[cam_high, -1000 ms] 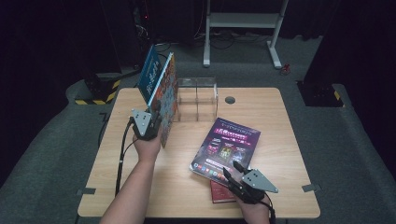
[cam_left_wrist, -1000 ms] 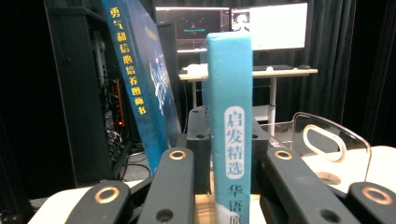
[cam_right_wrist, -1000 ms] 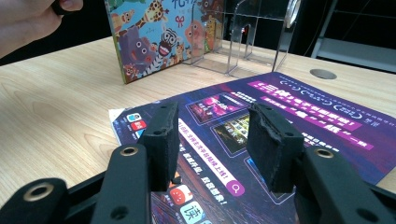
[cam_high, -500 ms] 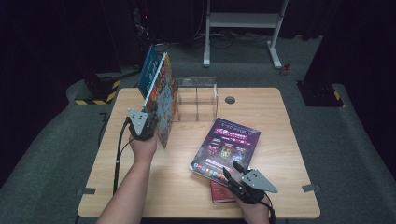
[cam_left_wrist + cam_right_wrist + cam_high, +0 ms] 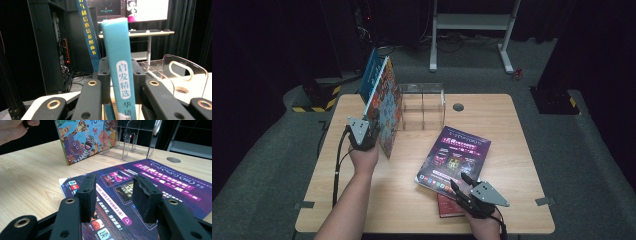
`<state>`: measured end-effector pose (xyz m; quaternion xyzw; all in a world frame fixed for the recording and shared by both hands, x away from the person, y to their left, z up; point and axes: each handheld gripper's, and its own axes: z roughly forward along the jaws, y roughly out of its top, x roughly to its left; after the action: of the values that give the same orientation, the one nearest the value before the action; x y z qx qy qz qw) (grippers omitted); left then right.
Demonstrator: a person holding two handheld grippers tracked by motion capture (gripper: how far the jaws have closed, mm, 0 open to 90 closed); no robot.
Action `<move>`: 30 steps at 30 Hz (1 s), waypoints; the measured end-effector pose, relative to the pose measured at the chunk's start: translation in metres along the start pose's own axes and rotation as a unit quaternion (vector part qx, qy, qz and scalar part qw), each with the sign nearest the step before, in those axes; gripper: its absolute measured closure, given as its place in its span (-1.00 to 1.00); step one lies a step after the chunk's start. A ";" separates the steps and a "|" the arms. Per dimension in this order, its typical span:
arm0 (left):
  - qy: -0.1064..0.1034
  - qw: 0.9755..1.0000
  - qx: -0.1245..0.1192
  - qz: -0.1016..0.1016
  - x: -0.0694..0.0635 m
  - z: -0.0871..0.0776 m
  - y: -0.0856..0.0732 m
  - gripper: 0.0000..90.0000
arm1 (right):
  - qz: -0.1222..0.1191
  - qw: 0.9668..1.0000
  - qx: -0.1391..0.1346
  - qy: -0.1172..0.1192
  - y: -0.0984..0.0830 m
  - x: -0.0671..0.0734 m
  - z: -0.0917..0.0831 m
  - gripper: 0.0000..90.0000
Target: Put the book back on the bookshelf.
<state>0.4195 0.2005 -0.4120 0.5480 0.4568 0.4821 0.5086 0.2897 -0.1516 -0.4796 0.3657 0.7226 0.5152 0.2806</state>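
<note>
A picture book with a turquoise spine (image 5: pixel 117 42) and a cartoon-animal cover (image 5: pixel 389 107) stands upright on the table's left side. My left gripper (image 5: pixel 376 121) is shut on its spine, and the pads (image 5: pixel 104 75) press both sides in the left gripper view. A second, blue book (image 5: pixel 87 30) leans just behind it. A purple magazine (image 5: pixel 457 150) lies flat at the front right. My right gripper (image 5: pixel 459 182) hovers low over its near corner, jaws open (image 5: pixel 113 192) with nothing between them.
A clear acrylic rack (image 5: pixel 422 105) with dividers stands beside the upright books at the back of the wooden table (image 5: pixel 492 115). A small red booklet (image 5: pixel 449 205) pokes out from under the magazine. A round cable hole (image 5: pixel 458 107) sits behind the rack.
</note>
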 end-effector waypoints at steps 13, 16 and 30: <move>-0.006 1.000 0.008 0.000 0.003 -0.002 0.002 0.62 | 0.000 1.000 -0.001 0.001 0.000 0.000 0.000 0.21; -0.006 1.000 0.010 -0.002 0.004 -0.002 0.002 0.60 | 0.000 1.000 0.000 0.001 0.000 0.000 0.000 0.21; -0.007 1.000 0.012 0.000 0.007 -0.003 0.002 0.57 | 0.000 1.000 0.001 0.001 0.001 0.001 0.000 0.21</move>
<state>0.4170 0.2074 -0.4093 0.5572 0.4589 0.4733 0.5049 0.2893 -0.1510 -0.4790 0.3651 0.7233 0.5153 0.2793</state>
